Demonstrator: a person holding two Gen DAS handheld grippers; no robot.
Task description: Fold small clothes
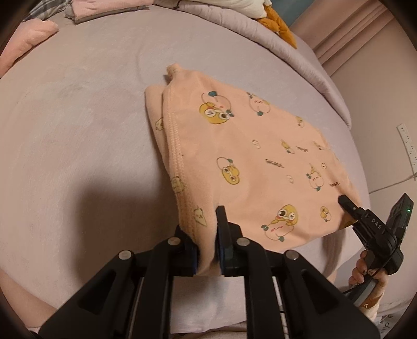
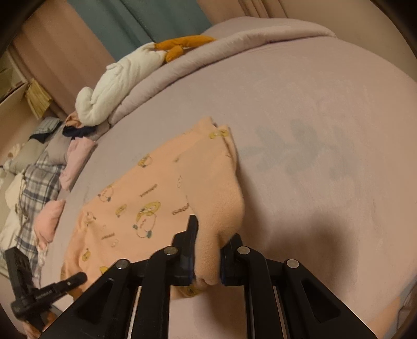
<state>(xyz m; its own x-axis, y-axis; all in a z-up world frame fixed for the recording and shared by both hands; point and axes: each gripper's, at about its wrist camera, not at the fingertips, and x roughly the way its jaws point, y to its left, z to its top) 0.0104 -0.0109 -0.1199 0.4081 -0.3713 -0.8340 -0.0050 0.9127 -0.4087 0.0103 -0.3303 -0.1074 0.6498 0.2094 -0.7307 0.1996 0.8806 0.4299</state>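
Observation:
A small peach garment (image 1: pixel 250 161) printed with yellow cartoon ducks lies on the mauve bed sheet (image 1: pixel 78 130). My left gripper (image 1: pixel 206 229) is shut on its near left edge, by the ribbed seam. My right gripper (image 2: pixel 208 242) is shut on the garment's (image 2: pixel 156 198) near right corner, with fabric bunched between the fingers. In the left wrist view the right gripper (image 1: pixel 349 208) shows at the garment's right corner. In the right wrist view the left gripper (image 2: pixel 75 279) shows at the lower left. The near edge is lifted off the sheet.
A rolled mauve quilt (image 1: pixel 286 41) borders the far side with a white and orange plush toy (image 2: pixel 117 83) on it. Folded pink clothes (image 1: pixel 99 10), a pink cloth (image 1: pixel 28 39) and a plaid pile (image 2: pixel 34 187) lie at the bed's far edge.

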